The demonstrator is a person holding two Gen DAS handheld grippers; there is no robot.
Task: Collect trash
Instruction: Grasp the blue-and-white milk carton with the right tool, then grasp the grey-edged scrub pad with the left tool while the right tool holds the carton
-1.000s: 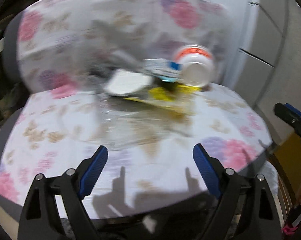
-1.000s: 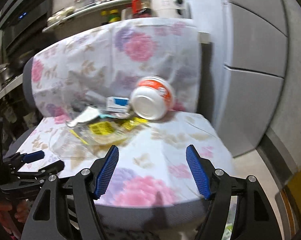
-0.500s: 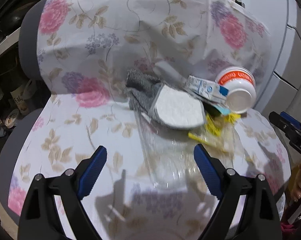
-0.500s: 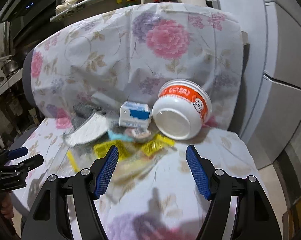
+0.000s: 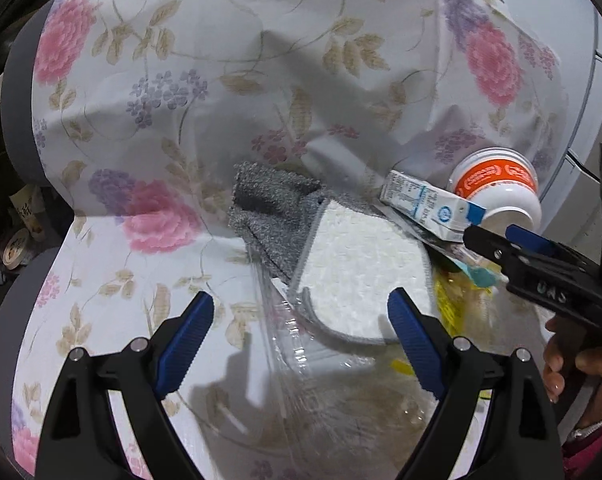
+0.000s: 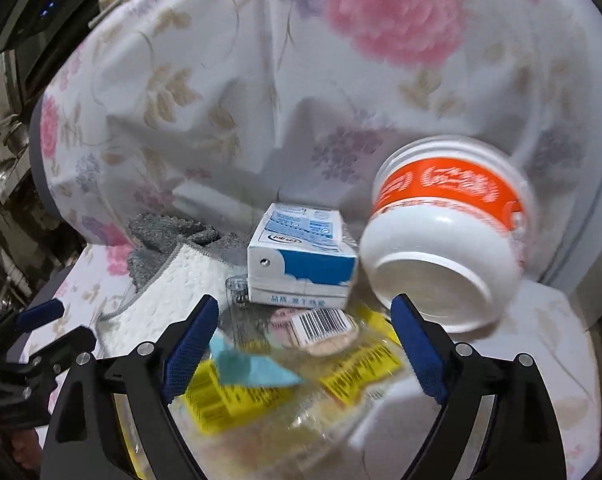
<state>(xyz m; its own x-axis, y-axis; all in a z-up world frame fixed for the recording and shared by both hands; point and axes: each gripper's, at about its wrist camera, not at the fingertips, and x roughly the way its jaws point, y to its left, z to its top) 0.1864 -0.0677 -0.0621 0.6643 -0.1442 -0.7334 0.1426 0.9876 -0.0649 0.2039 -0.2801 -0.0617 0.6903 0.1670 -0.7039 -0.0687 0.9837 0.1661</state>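
Trash lies heaped on the seat of a chair [image 5: 113, 272] draped in a flowered cover, and we take the milk carton [image 6: 301, 264] as our landmark. It is white and blue and lies on its side near the foot of the backrest. Just to the right of the carton, an orange-banded white cup [image 6: 445, 248] lies tipped over with its base toward us, touching or nearly touching the carton's corner. To the left of the carton we see a grey and white cloth [image 5: 341, 264], partly folded. In front of the carton, nearer to us, a clear plastic wrapper [image 6: 301, 380] with yellow labels, a barcode and a teal scrap is spread over the seat, and its edge reaches under the cloth.

Our left gripper [image 5: 301, 344] hovers in front of the cloth, left of the carton; its blue pads stand wide apart and hold nothing. Our right gripper [image 6: 305, 348] hangs over the wrapper just before the carton; its jaws are opening, the wrapper lies below the gap between them, and the pads press on nothing. In the left wrist view the right gripper shows just right of the carton, a hand [image 5: 581, 364] on its handle.
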